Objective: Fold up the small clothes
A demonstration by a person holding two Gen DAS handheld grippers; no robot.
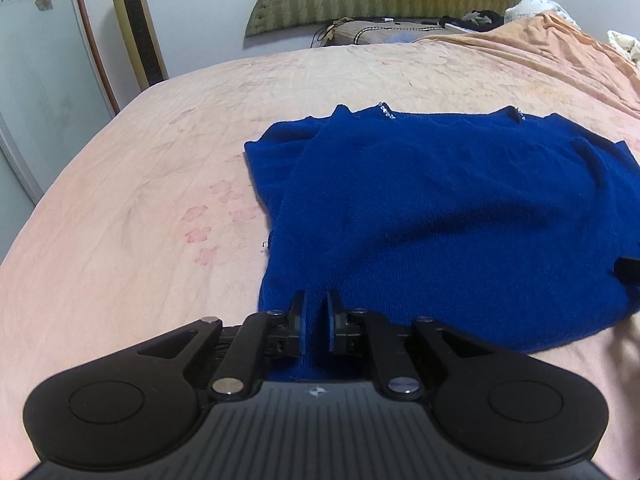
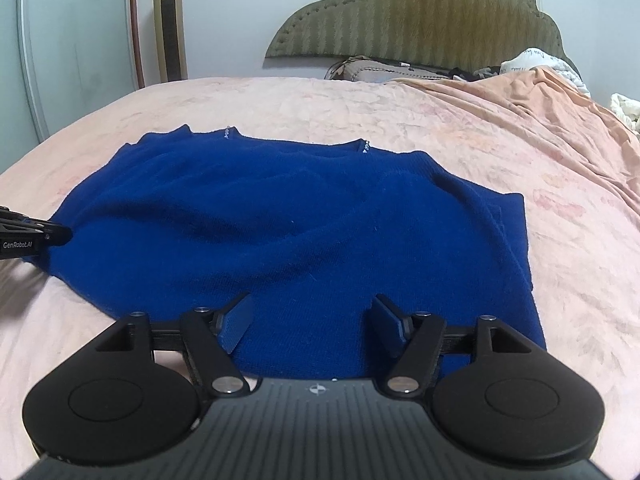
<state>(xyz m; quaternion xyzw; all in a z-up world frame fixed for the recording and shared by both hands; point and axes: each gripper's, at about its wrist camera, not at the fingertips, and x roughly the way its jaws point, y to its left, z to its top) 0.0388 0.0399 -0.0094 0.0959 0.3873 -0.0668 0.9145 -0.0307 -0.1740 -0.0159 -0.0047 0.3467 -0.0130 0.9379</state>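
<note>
A blue knit sweater (image 1: pixel 440 208) lies flat on the pink bed, sleeves folded in, neckline at the far side; it also shows in the right wrist view (image 2: pixel 300 224). My left gripper (image 1: pixel 316 312) is at the sweater's near hem on its left side, jaws nearly closed with hem fabric between the pads. It shows at the left edge of the right wrist view (image 2: pixel 52 236). My right gripper (image 2: pixel 310 316) is wide open over the near hem on the sweater's right side, holding nothing. Its tip shows at the right edge of the left wrist view (image 1: pixel 628 270).
The pink bedsheet (image 1: pixel 140 200) spreads around the sweater. A rumpled orange blanket (image 2: pixel 520 112) and loose clothes lie at the far right. A green headboard (image 2: pixel 420 20), a pillow (image 2: pixel 376 70) and a gold tower fan (image 2: pixel 170 24) stand behind.
</note>
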